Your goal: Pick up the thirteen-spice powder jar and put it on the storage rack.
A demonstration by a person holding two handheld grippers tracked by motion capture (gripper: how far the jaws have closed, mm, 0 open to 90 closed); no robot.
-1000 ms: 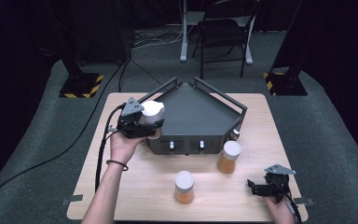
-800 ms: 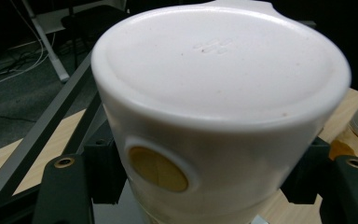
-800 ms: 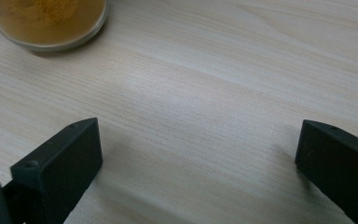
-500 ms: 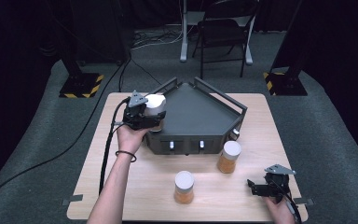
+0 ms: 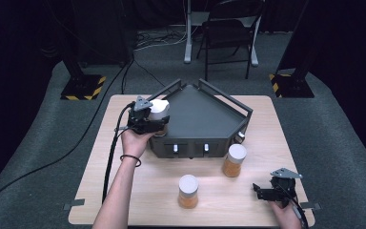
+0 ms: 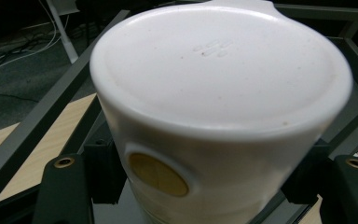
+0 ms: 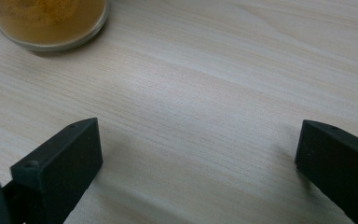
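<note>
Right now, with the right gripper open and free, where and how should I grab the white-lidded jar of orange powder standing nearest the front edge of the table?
Grip the jar of orange powder across its round body, just below the white lid. It stands upright with bare tabletop around it, so probably bring the right gripper in level from the right.

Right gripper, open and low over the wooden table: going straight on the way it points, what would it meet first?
Probably the white-lidded jar of orange powder; the right gripper points left toward it, though alignment is unclear.
</note>
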